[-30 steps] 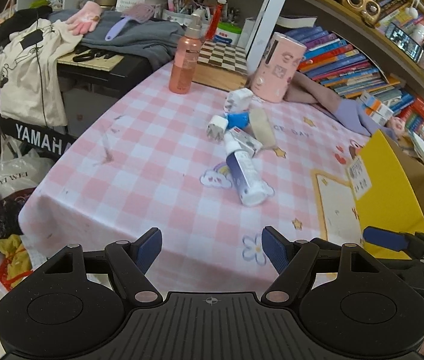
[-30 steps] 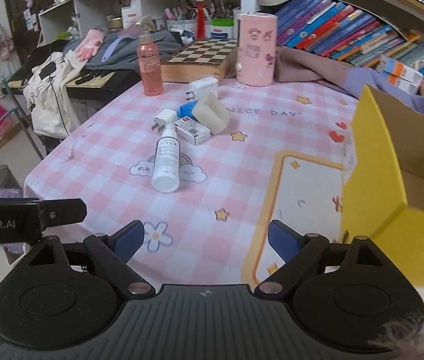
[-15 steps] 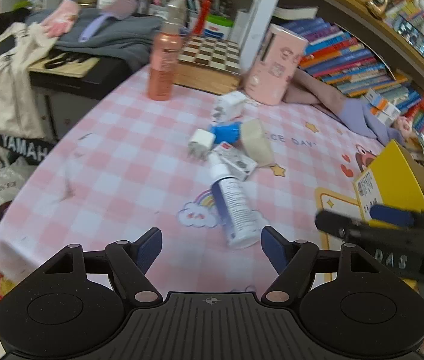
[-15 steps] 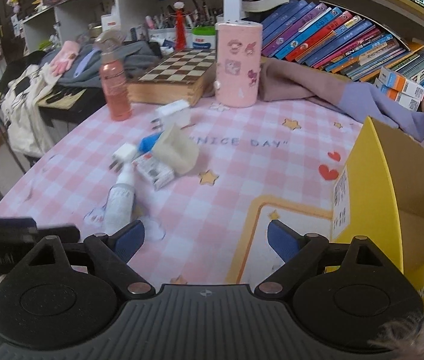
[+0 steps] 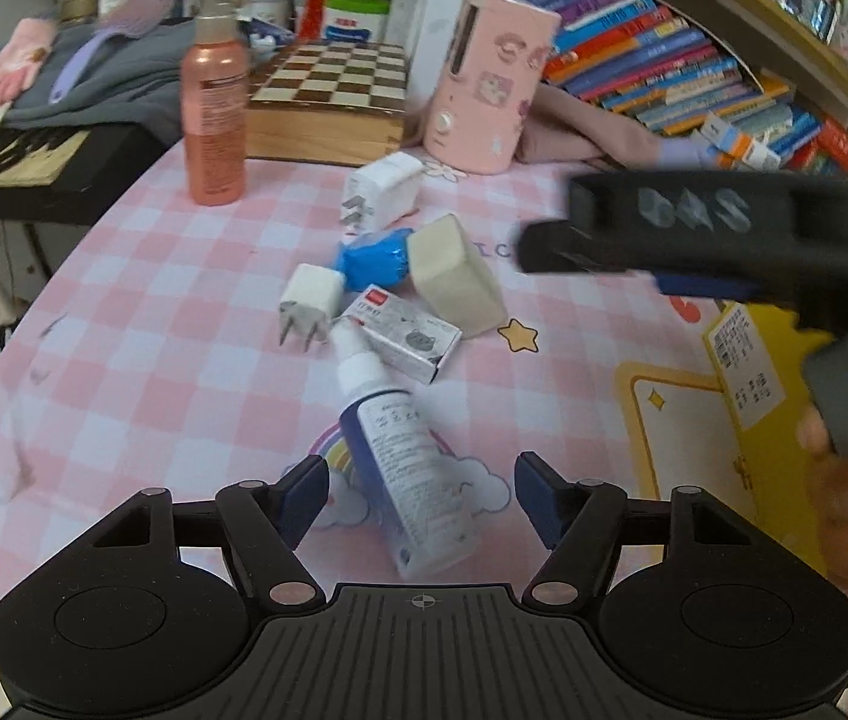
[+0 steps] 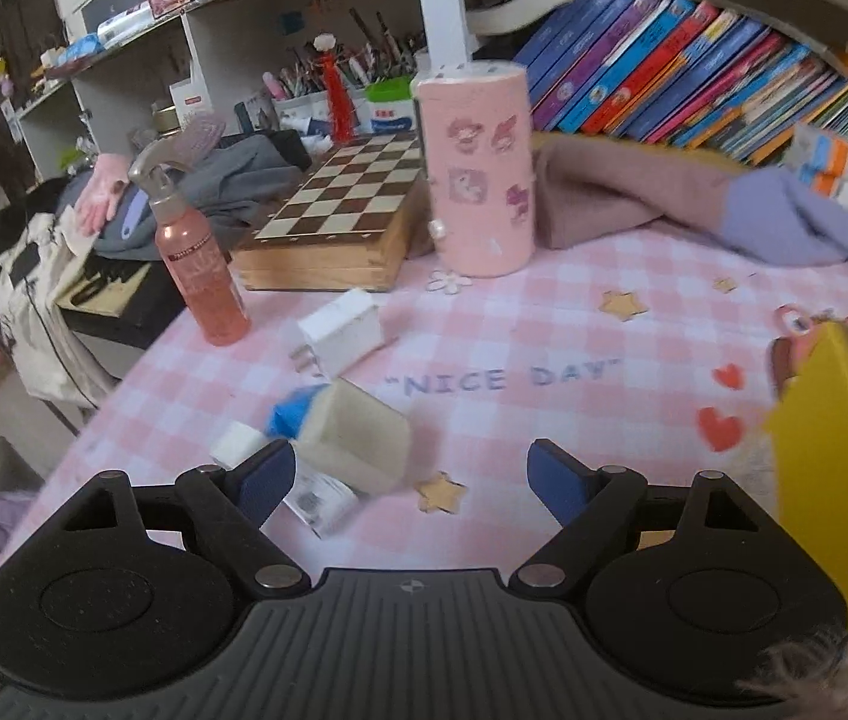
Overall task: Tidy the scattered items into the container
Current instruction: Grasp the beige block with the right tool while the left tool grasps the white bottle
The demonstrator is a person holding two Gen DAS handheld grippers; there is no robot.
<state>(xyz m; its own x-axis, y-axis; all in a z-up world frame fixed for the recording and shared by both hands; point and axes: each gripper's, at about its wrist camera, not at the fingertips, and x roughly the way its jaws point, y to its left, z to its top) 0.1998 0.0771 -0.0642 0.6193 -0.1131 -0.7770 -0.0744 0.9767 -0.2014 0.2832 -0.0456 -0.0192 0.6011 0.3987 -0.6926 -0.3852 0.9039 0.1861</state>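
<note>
A white and blue spray bottle (image 5: 403, 450) lies on the pink checked tablecloth, its base between the fingers of my open left gripper (image 5: 421, 501). Beyond it lie a small white box (image 5: 403, 342), a small white plug (image 5: 310, 303), a blue item (image 5: 373, 261), a beige block (image 5: 454, 285) and a larger white charger (image 5: 382, 186). My right gripper (image 6: 409, 483) is open and empty, just short of the beige block (image 6: 358, 441); it also shows in the left wrist view (image 5: 664, 246), above the cloth. The yellow box (image 6: 832, 480) stands at the right.
A pink spray bottle (image 5: 214, 114), a chessboard box (image 5: 328, 102) and a pink cylinder (image 5: 487, 78) stand at the table's far side. Clothes (image 6: 694, 210) and a shelf of books (image 6: 694, 54) lie behind. The table edge drops off on the left, by a keyboard (image 5: 34, 168).
Both grippers have moved forward toward the pile of items. The left one has come up around the bottle's base; the right one has swung across in front of the left camera. Both stay open.
</note>
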